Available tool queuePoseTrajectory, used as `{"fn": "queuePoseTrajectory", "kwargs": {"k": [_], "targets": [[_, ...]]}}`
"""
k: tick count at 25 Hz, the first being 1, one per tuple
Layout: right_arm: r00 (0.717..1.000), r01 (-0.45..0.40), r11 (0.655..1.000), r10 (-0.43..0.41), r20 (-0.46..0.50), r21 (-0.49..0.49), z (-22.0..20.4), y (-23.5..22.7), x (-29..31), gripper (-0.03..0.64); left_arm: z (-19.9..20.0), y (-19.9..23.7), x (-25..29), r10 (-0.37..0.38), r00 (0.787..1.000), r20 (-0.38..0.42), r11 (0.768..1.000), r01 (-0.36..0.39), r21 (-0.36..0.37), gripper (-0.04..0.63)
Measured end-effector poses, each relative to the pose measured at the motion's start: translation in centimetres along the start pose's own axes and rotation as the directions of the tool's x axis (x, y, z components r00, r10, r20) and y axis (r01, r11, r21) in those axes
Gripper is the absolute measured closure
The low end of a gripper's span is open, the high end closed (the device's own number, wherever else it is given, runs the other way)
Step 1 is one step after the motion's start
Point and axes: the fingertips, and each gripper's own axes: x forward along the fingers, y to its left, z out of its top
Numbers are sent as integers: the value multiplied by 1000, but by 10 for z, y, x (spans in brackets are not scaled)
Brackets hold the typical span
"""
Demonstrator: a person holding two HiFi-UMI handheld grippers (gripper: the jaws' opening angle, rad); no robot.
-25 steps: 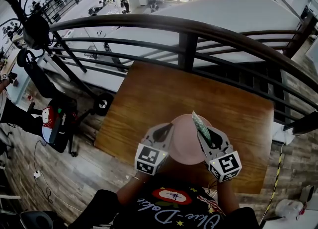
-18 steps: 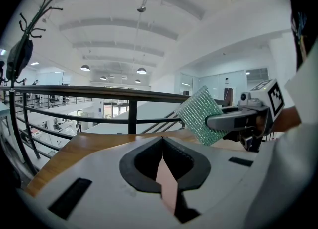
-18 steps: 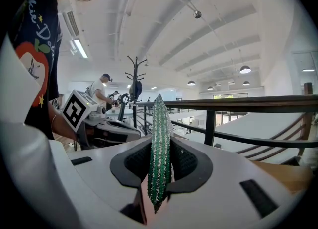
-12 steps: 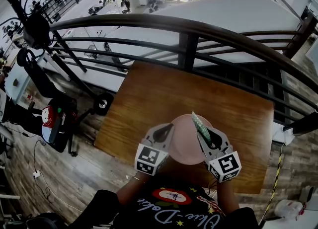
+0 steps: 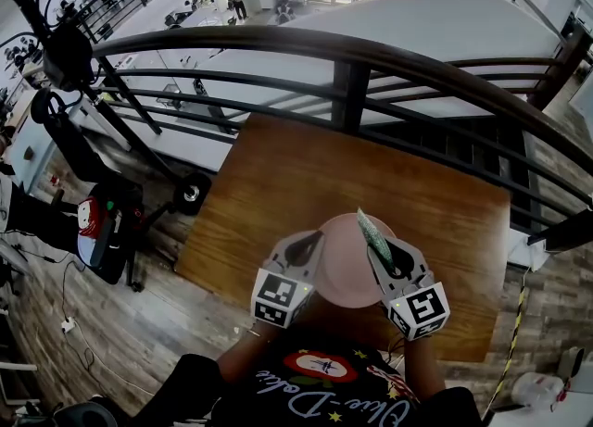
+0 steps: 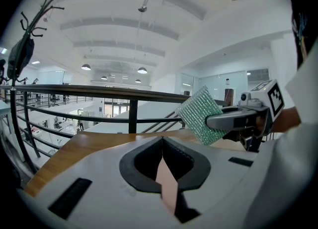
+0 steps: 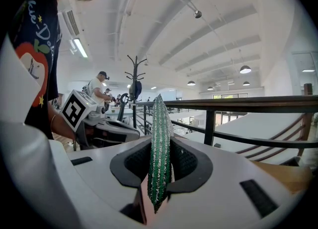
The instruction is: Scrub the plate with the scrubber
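A pink plate (image 5: 346,266) is held up above the wooden table (image 5: 287,175), between my two grippers. My left gripper (image 5: 304,251) is shut on the plate's left rim. In the left gripper view that rim shows as a thin pink edge (image 6: 167,184) between the closed jaws of the left gripper (image 6: 163,147). My right gripper (image 5: 387,254) is shut on a green mesh scrubber (image 5: 373,232), which stands on edge at the plate's right rim. The scrubber (image 7: 160,146) fills the jaws of the right gripper (image 7: 160,138) in its own view. From the left gripper view I see the scrubber's flat face (image 6: 201,114).
A dark metal railing (image 5: 352,56) curves round the table's far side, with a drop to a lower floor behind it. A black coat stand (image 5: 57,50) and a dark cart with a red item (image 5: 100,229) stand at the left. The wood floor lies below the table's near edge.
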Motion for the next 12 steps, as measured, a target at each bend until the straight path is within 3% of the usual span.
{"fn": "queuePoseTrajectory", "kwargs": {"k": [12], "targets": [[1000, 3, 1000, -3, 1, -5, -1, -1, -1, 548, 1, -1, 1, -1, 1000, 6, 1000, 1, 1, 592]]}}
